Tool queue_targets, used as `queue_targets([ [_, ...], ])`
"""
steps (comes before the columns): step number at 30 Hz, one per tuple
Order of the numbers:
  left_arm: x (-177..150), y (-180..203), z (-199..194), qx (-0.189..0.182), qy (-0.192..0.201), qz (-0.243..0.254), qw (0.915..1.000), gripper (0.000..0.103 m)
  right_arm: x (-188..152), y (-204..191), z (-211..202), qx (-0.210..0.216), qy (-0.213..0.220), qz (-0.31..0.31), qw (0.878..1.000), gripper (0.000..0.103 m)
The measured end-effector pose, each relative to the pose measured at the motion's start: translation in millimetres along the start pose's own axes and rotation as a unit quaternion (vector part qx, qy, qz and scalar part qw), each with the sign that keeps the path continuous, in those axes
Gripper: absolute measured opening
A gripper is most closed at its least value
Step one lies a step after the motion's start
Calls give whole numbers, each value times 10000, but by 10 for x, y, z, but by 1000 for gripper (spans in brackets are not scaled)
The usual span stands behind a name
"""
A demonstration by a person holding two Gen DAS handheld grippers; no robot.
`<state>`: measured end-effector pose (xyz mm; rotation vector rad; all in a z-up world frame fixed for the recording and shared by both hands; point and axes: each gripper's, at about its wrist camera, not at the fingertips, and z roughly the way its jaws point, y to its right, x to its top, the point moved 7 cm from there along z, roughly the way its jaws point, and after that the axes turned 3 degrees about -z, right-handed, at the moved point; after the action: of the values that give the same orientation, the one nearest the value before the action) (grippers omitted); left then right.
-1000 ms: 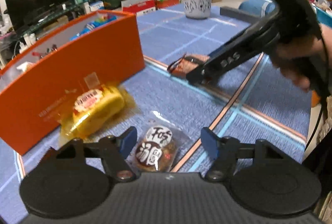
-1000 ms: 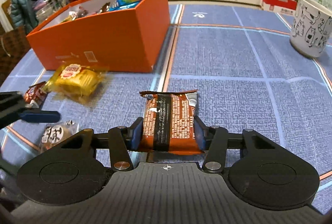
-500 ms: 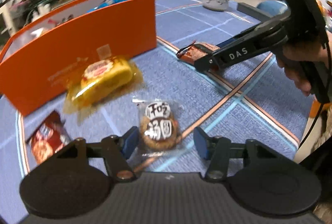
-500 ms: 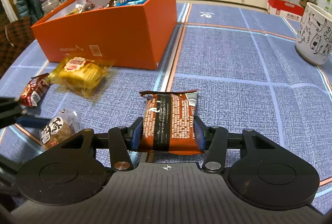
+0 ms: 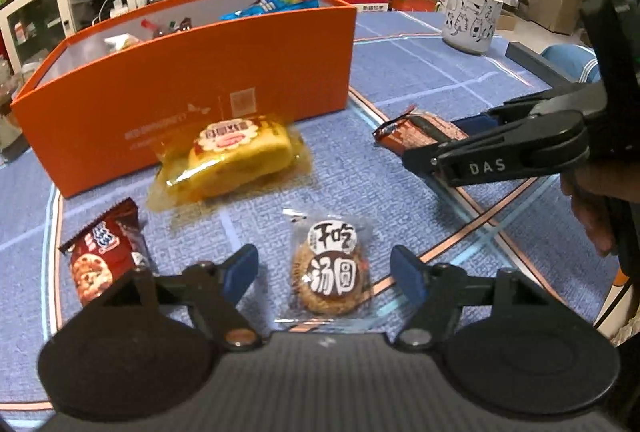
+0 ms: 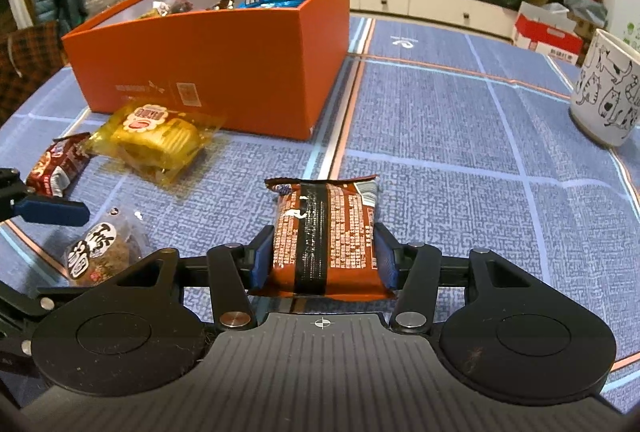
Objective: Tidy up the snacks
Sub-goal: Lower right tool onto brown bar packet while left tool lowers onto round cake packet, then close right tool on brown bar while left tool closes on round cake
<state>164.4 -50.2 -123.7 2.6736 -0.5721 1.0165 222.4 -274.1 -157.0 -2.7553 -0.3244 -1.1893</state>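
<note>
My left gripper [image 5: 325, 274] is open, its blue pads either side of a round cookie in a clear wrapper [image 5: 330, 274] lying on the blue cloth. My right gripper [image 6: 323, 264] is shut on a brown snack packet [image 6: 326, 236], held low over the cloth; it also shows in the left wrist view [image 5: 424, 133]. A yellow cake packet [image 5: 232, 155] and a dark red cookie packet [image 5: 100, 260] lie in front of the orange box [image 5: 192, 91], which holds several snacks. The cookie also shows in the right wrist view [image 6: 100, 250].
A white mug with cat drawings [image 6: 608, 95] stands at the right of the table. The table's edge runs close on the right in the left wrist view. Shelves, cartons and a TV stand crowd the room behind the table.
My left gripper swung left and lowered over the round cookie, bringing the dark red packet into view. The right gripper kept its hold on the brown packet and lifted slightly.
</note>
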Motion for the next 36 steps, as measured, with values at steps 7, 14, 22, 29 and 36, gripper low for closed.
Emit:
queue_targets([
  [7, -25, 37, 114, 195, -69, 10, 9998, 76, -1, 9, 15, -38, 38, -79, 10000, 46],
  [14, 0, 21, 143, 425, -8, -198, 9989, 76, -11, 23, 8, -41, 20, -76, 10000, 47],
  [22, 13, 49, 100, 461, -4, -284, 9985, 46, -6, 16, 3, -27, -13, -20, 10000, 38],
  [29, 26, 27, 58, 518, -2, -423, 9978, 35, 4, -1, -1, -1, -35, 23, 10000, 34],
  [36, 40, -2, 17, 563, 34, -505, 9971, 33, 6, -4, -2, -5, -29, 18, 10000, 33],
])
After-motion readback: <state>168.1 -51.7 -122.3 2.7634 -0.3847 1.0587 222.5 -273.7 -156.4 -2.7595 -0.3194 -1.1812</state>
